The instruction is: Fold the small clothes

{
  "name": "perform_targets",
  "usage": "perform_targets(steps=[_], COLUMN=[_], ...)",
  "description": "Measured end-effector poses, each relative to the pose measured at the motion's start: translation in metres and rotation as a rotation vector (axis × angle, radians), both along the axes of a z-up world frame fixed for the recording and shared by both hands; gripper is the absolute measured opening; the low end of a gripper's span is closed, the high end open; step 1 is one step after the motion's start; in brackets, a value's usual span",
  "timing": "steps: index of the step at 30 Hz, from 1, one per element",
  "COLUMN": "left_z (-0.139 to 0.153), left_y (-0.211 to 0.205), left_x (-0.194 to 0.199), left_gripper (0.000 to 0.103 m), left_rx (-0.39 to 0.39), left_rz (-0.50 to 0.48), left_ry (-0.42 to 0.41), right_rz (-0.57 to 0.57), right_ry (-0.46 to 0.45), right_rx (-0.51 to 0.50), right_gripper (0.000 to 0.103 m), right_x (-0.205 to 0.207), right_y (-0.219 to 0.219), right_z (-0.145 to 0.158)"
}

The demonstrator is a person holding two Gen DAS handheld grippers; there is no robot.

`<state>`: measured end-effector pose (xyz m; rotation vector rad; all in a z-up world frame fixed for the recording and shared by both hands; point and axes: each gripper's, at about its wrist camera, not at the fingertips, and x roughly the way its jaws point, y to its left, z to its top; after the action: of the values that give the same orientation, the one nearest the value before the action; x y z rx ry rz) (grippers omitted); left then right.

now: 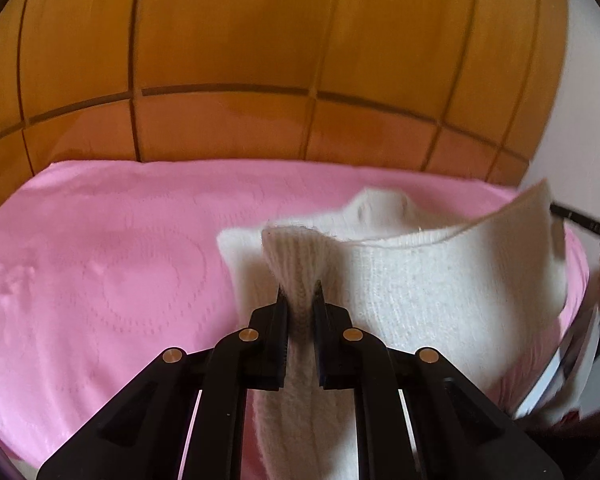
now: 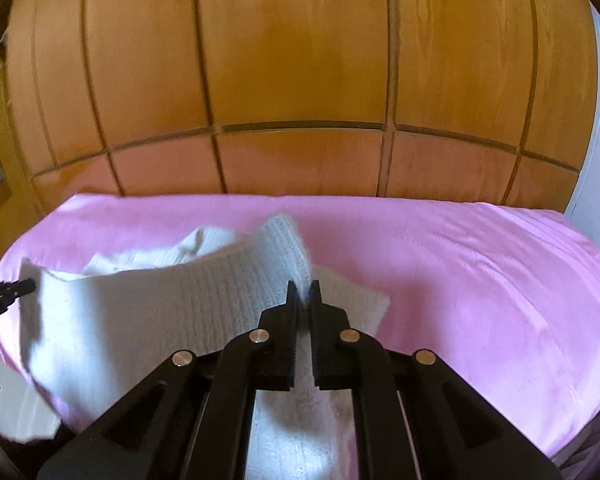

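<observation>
A panelled orange-brown wooden wall (image 2: 300, 60) rose behind a bed under a pink plush blanket (image 2: 480, 280). A cream-white ribbed knit garment (image 1: 400, 280) hung stretched above the blanket, its far part resting there. The left hand-held gripper (image 1: 300, 294) pinched one bunched edge; the right hand-held gripper (image 2: 303, 294) was pressed together on the opposite edge.
</observation>
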<state>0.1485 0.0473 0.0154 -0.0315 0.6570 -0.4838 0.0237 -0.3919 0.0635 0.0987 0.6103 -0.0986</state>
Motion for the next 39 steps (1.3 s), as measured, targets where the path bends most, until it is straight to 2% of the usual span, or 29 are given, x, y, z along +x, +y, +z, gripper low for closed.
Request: perform_targets(steps=[5,8,12,17,20,22,24,26,28,31,33,34,36,38,39], left_z=[0.009,0.007,-0.003,-0.047,-0.078,-0.081,-0.069,-0.056,-0.043,-0.025,-0.022,-0.025,-0.033,-0.043,-0.050], left_y=[-0.023,-0.041,-0.063,-0.087,-0.086,-0.081,-0.070,-0.060,-0.053,-0.057,-0.071,-0.079,-0.093,-0.115,-0.121], left_x=[0.061,0.102,0.146,0.186,0.197,0.196,0.191,0.181,0.167,0.135,0.113,0.106,0.096,0.090,0.089], left_gripper=[0.009,0.009,0.009,0.009,0.010,0.013,0.023,0.027,0.027,0.027,0.027,0.027,0.027,0.027,0.027], left_rx=[0.015,0.042,0.081,0.162,0.175,0.148,0.102,0.070,0.035,-0.019,-0.014,-0.004,0.011,0.050,0.064], left_rz=[0.029,0.041,0.056,0.089,0.115,0.133,0.168,0.206,0.207,0.116,0.028,-0.017,-0.088,-0.141,-0.151], left_ry=[-0.001,0.021,0.051,0.154,0.248,0.260,0.248,0.223,0.179,0.125,0.103,0.112,0.134,0.149,0.158], right_rz=[-0.062,-0.100,-0.171,-0.221,-0.227,-0.226,-0.234,-0.238,-0.202,-0.055,0.027,0.094,0.153,0.206,0.206], right_ry=[0.026,0.051,0.126,0.270,0.300,0.289,0.244,0.196,0.167,0.152,0.161,0.194,0.235,0.277,0.283], right_rx=[0.030,0.001,-0.022,-0.007,-0.005,-0.008,-0.013,-0.018,0.017,0.093,0.129,0.179,0.219,0.170,0.129], right_gripper=[0.005,0.005,0.005,0.005,0.005,0.014,0.033,0.035,0.034,0.035,0.039,0.040,0.041,0.043,0.040], right_x=[0.070,0.104,0.141,0.166,0.167,0.165,0.157,0.149,0.142,0.138,0.138,0.142,0.146,0.151,0.151], right_y=[-0.022,-0.028,-0.044,-0.057,-0.058,-0.057,-0.058,-0.054,-0.044,-0.009,0.018,0.032,0.054,0.080,0.089], right_z=[-0.011,-0.020,-0.051,-0.105,-0.118,-0.114,-0.102,-0.088,-0.078,-0.068,-0.068,-0.073,-0.081,-0.091,-0.095])
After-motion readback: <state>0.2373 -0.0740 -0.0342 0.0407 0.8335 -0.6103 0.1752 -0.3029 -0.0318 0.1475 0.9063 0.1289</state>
